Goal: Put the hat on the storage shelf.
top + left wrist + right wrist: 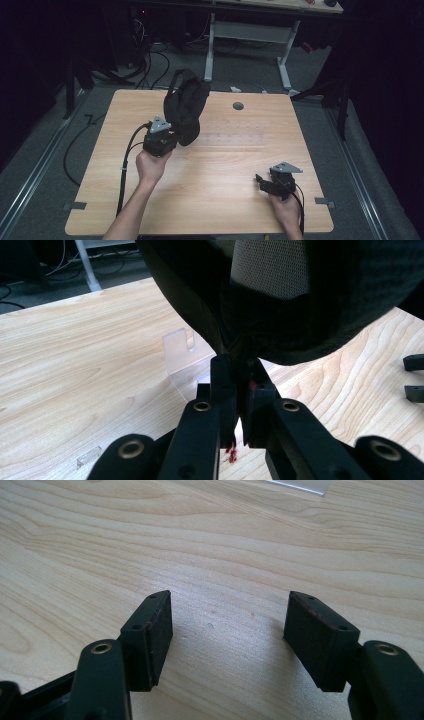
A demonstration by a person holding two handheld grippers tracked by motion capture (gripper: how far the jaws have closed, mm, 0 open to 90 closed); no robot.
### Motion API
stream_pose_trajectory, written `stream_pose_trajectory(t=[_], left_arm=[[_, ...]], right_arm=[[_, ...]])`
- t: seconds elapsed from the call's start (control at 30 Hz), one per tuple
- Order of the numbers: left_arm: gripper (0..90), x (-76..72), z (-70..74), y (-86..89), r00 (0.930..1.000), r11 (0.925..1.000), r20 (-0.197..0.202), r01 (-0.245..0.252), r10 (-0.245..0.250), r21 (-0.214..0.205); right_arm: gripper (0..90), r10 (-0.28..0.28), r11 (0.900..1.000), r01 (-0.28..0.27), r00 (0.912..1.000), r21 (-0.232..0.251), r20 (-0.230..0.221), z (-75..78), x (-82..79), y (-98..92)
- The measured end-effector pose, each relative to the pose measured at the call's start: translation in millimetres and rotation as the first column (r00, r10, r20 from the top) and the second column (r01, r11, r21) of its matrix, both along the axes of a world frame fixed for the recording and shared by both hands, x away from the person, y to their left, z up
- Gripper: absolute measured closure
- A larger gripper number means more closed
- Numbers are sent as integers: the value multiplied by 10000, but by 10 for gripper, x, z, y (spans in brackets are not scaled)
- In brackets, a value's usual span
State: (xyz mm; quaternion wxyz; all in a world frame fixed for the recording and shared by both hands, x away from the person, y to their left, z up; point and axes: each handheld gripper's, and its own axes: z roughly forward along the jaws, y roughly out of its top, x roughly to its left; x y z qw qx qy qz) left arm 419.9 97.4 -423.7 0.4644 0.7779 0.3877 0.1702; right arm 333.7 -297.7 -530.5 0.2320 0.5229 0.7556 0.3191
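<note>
The black bag [186,106] is up off the table [215,175], hanging above its far-left part with its loop handle at the top. That looks like the lift already done. Where it is meant to go, I can only guess. There is a small clear plastic stand [181,356] on the wood just under and beyond the bag, and it may be the target, but nothing is hooked or set on it yet. So I'd call this the middle of the job: bag picked up, placing left to do.

The left gripper [161,136] has it. From its own camera the two black jaws are pinched nearly together on a fold at the bottom edge of the bag, dark cloth squeezed between them, with the rest of the bag bulging overhead and a pale mesh panel [270,267] showing. A firm hold, by the look of it, though only on a thin edge of fabric.

The right gripper [274,184] sits low near the front-right of the table, well apart from the bag. Its jaws stand wide apart, nothing between them but bare wood, touching nothing that I can see.
</note>
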Motion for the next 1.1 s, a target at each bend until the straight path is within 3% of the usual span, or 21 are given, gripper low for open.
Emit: stream_pose_trajectory(t=[0.37,0.67,0.87,1.1], left_arm=[[863,1,-49,-37,9999,9999,-68,-81,82,140],[859,54,-201,-15,9987,9996,-509,23,-36,-266],[851,54,-233,-21,9983,9996,-569,94,-108,-255],[754,46,-250,4,9977,9991,-671,111,-138,-403]], right_arm=[[364,-5,10000,5,10000,-1,-1,0,0,0],[363,-8,10000,8,10000,6,10,-1,0,1],[363,-11,10000,11,10000,5,9,-1,0,1],[363,-10,10000,10,10000,8,9,-1,0,1]])
